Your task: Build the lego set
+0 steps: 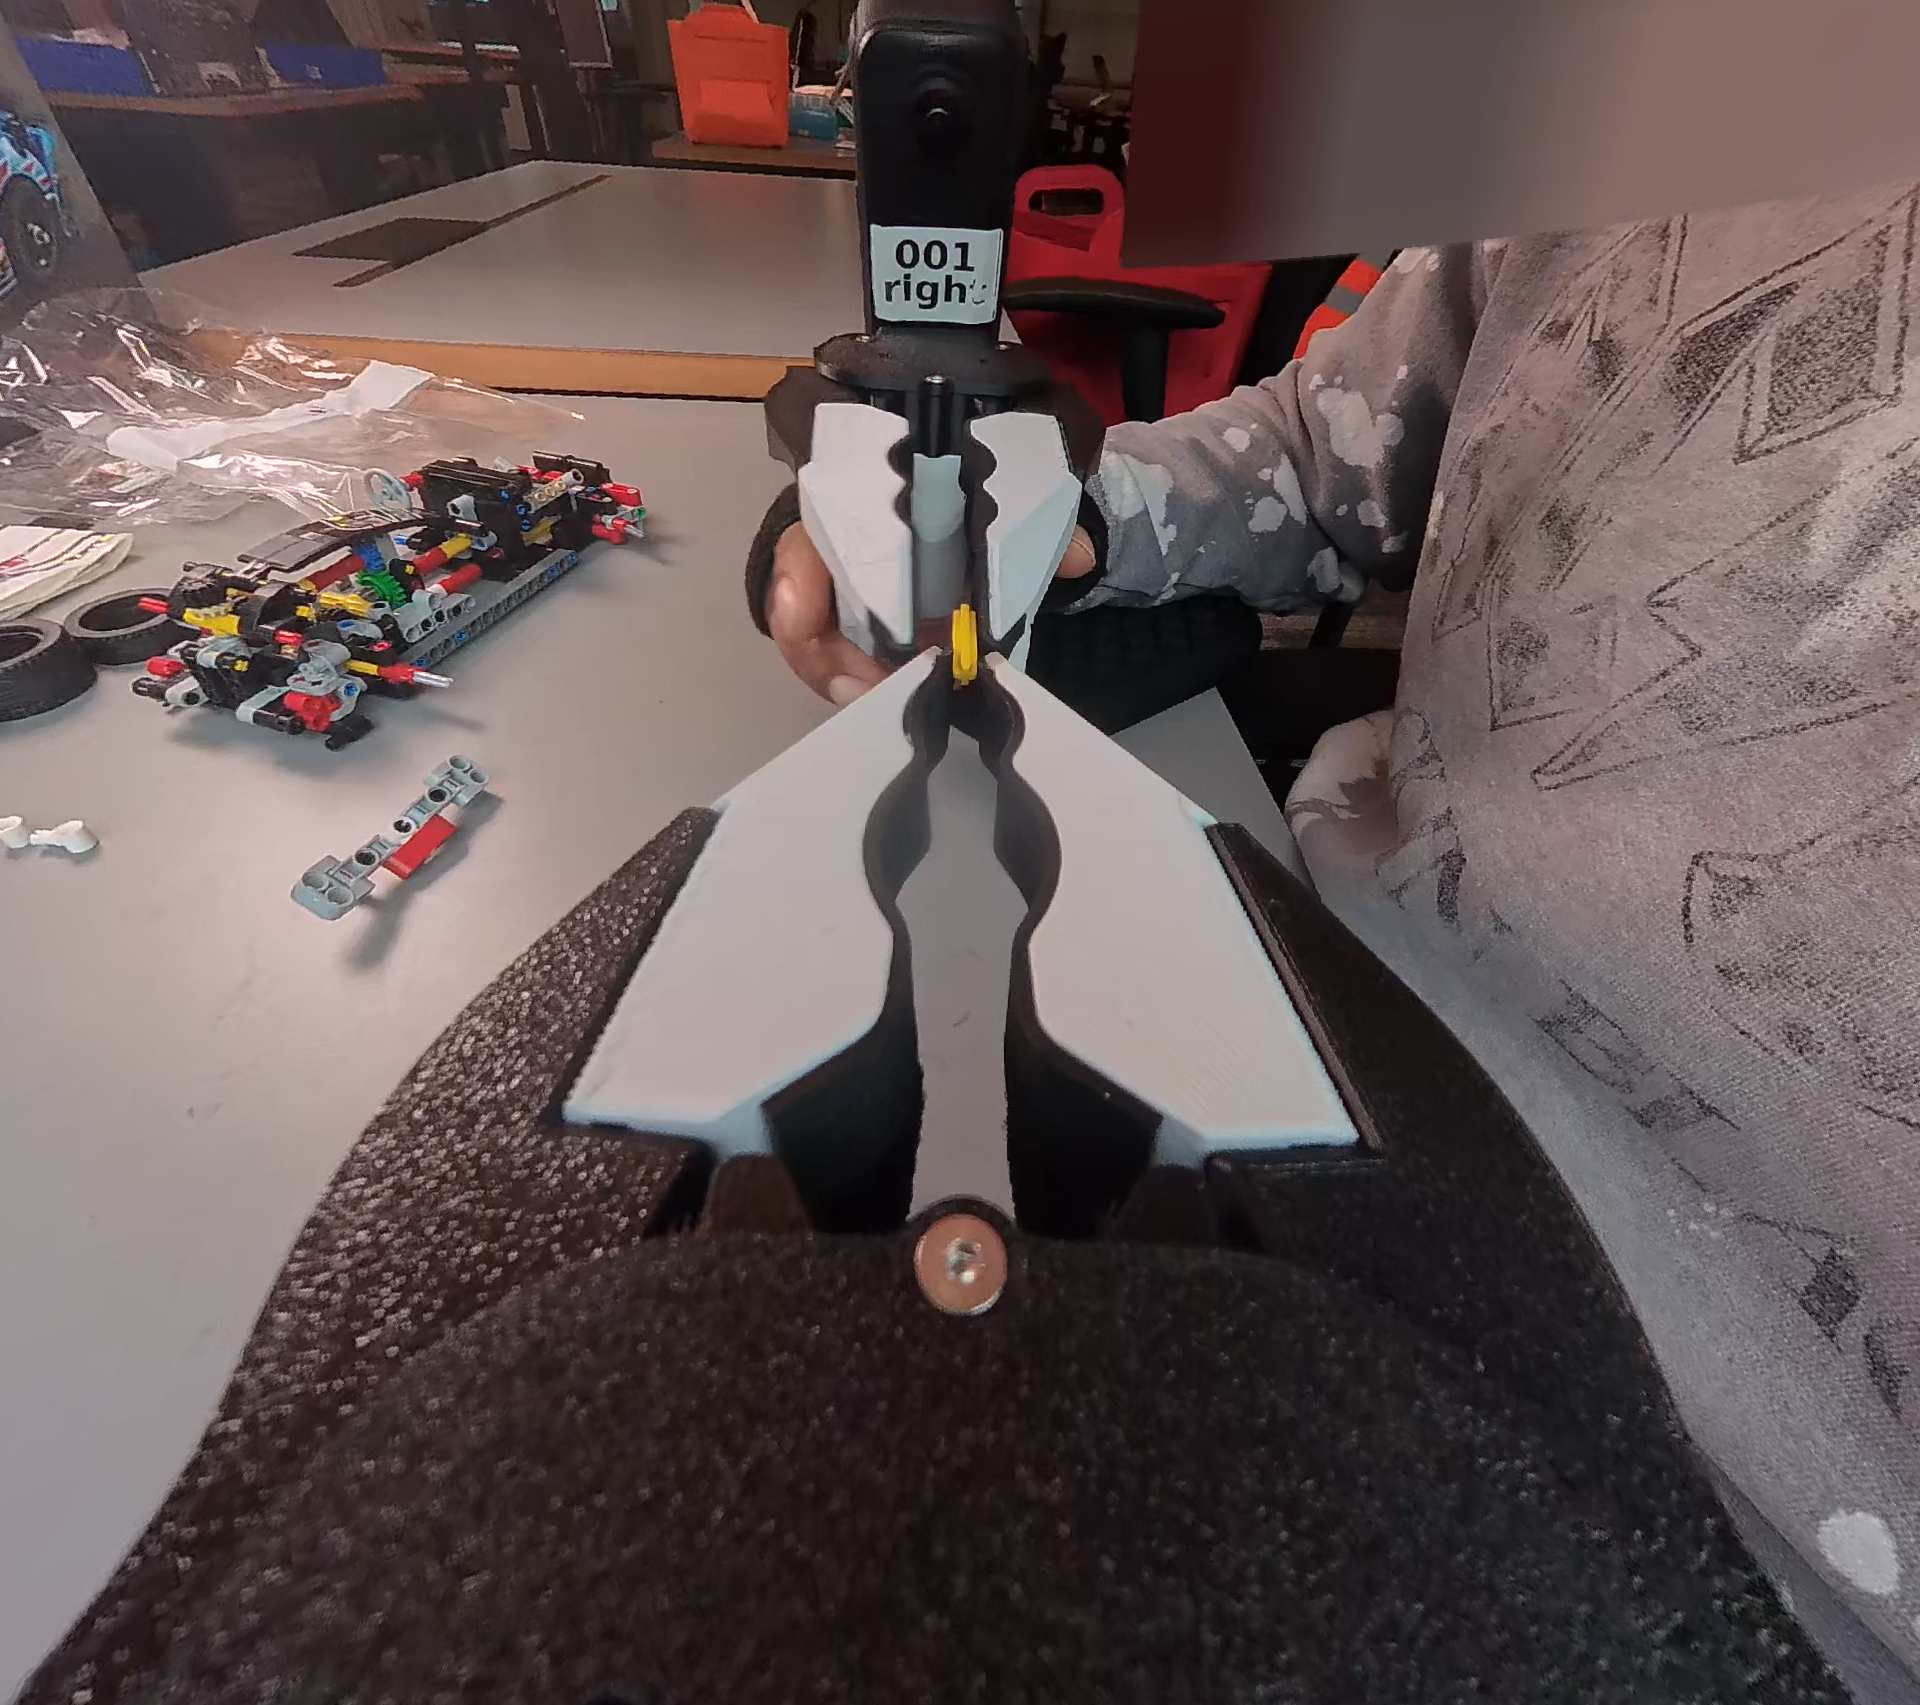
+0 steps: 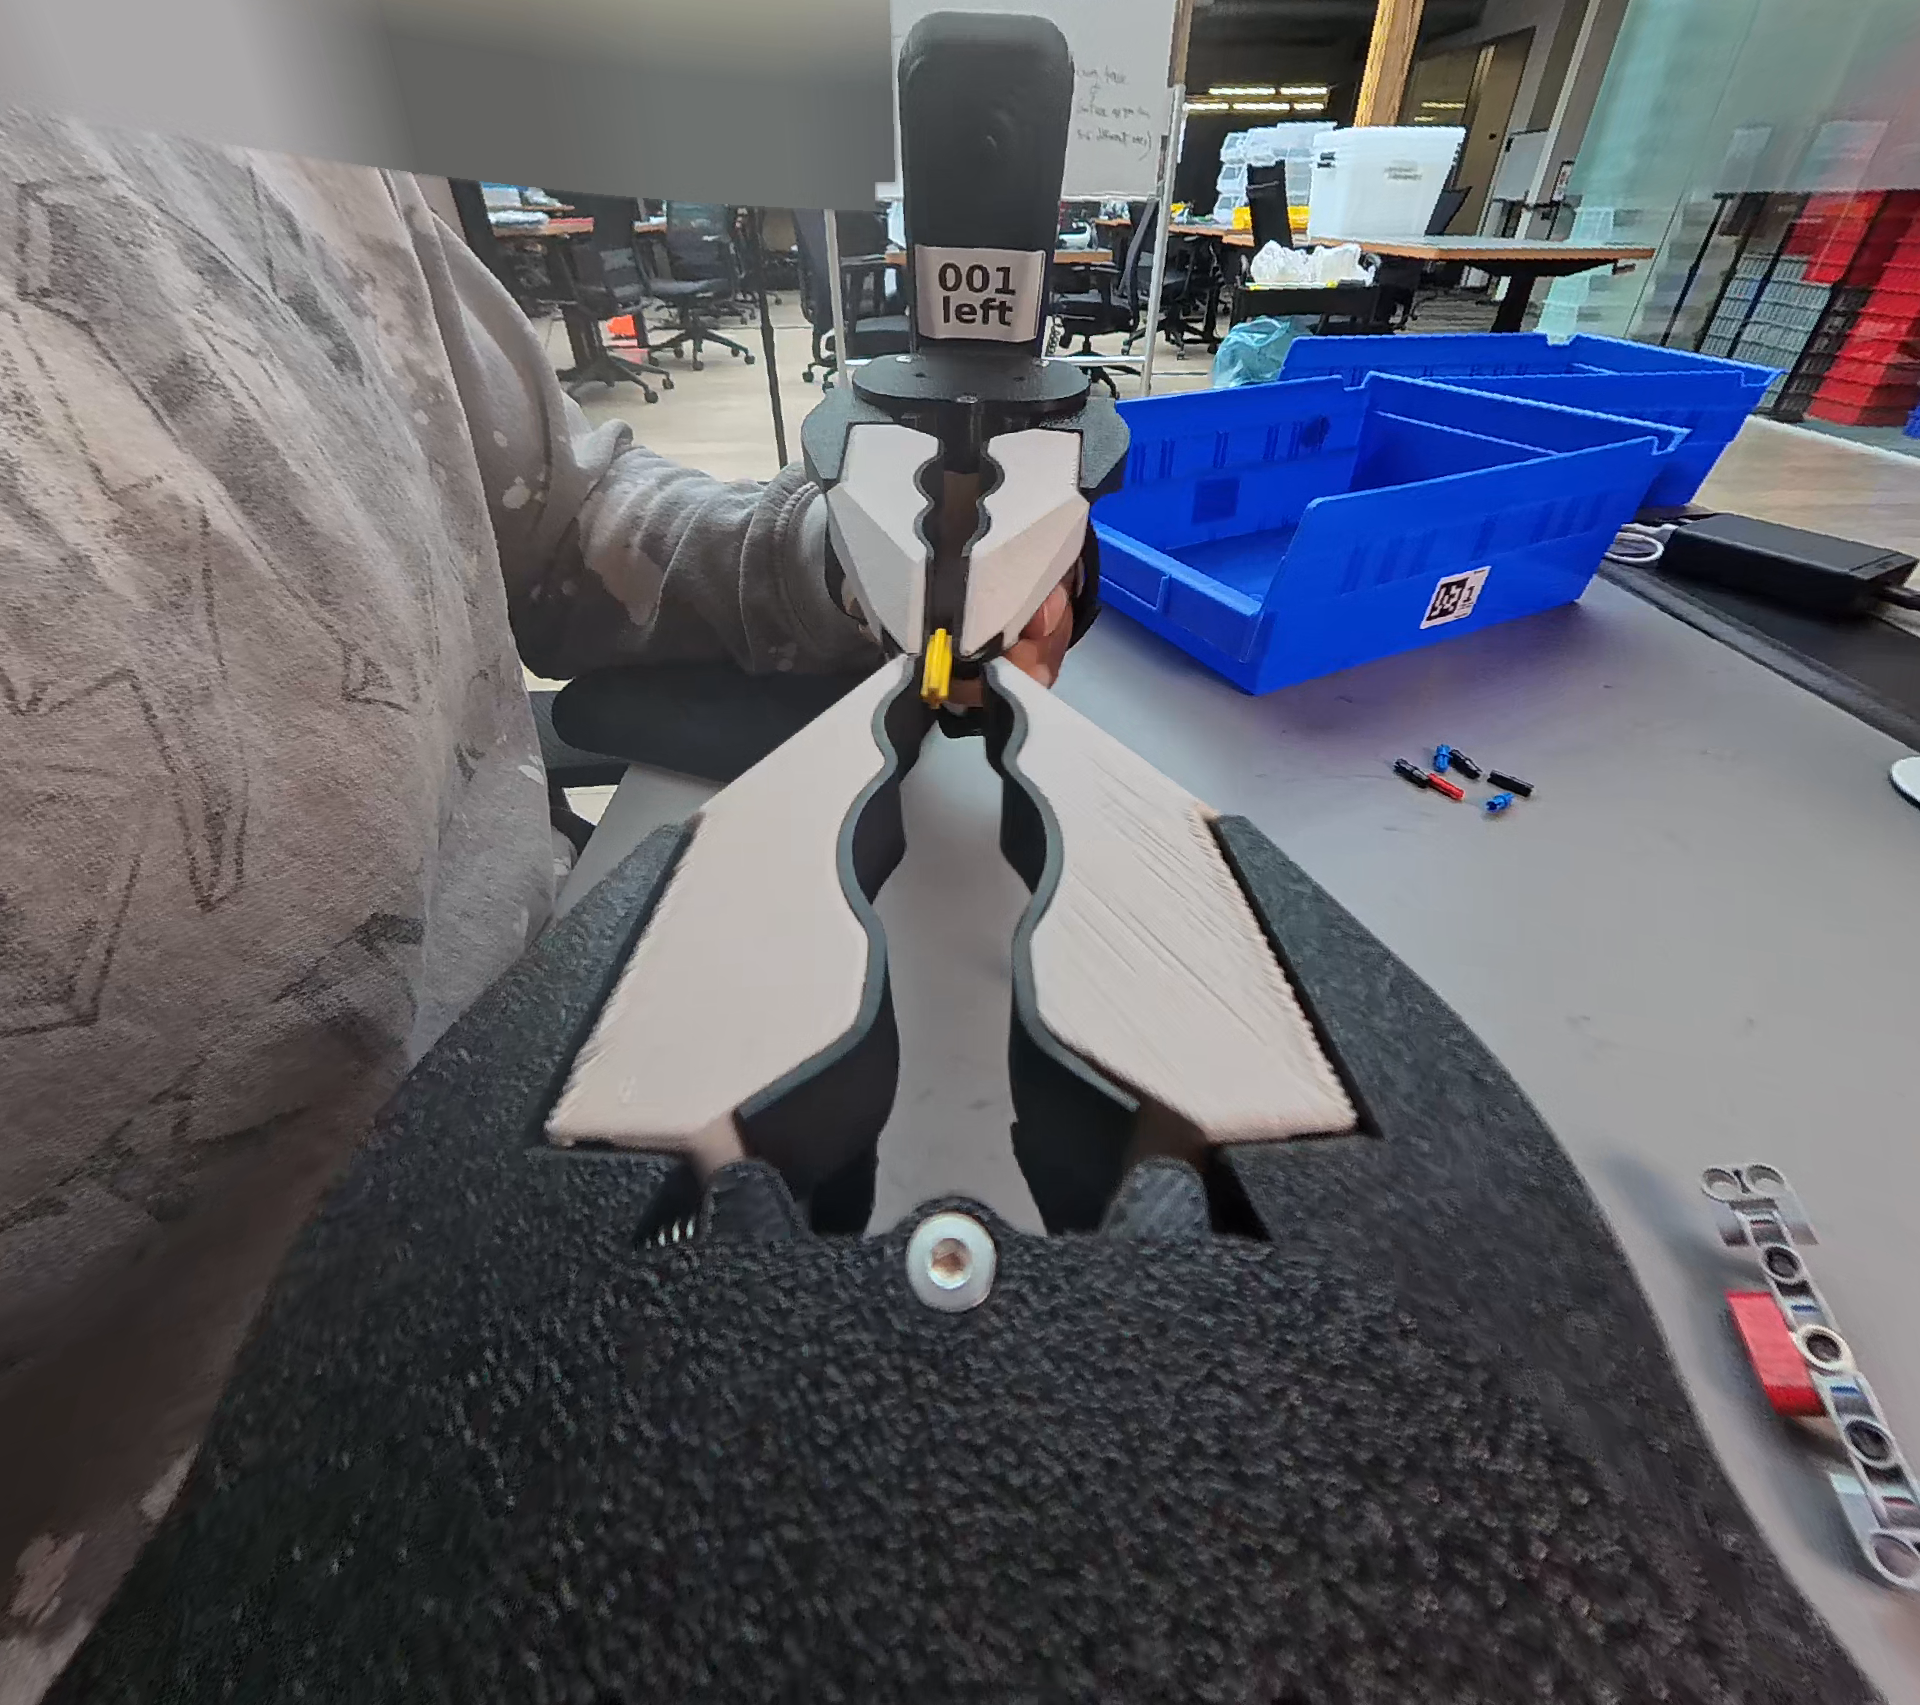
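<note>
A small yellow Lego piece [image 1: 963,639] hangs above the table edge where my two grippers meet tip to tip; it also shows in the right wrist view [image 2: 935,666]. My left gripper [image 1: 961,666] is shut on it from the near side. My right gripper [image 2: 948,668] faces it and is shut on the same piece; it shows farther off in the left wrist view [image 1: 954,629]. The partly built car chassis [image 1: 384,585] lies on the grey table [image 1: 520,980] at the left. A grey and red beam assembly [image 1: 400,834] lies in front of it, and shows in the right wrist view [image 2: 1813,1333].
Black tyres [image 1: 42,668], plastic bags [image 1: 208,408] and white bits [image 1: 52,834] lie far left. Blue bins [image 2: 1403,512] stand at the right, with small loose pins [image 2: 1455,777] before them and a black power brick [image 2: 1787,559]. A person's grey sweatshirt [image 1: 1610,720] fills the side. Both grippers' tips are close together, under 4 cm apart.
</note>
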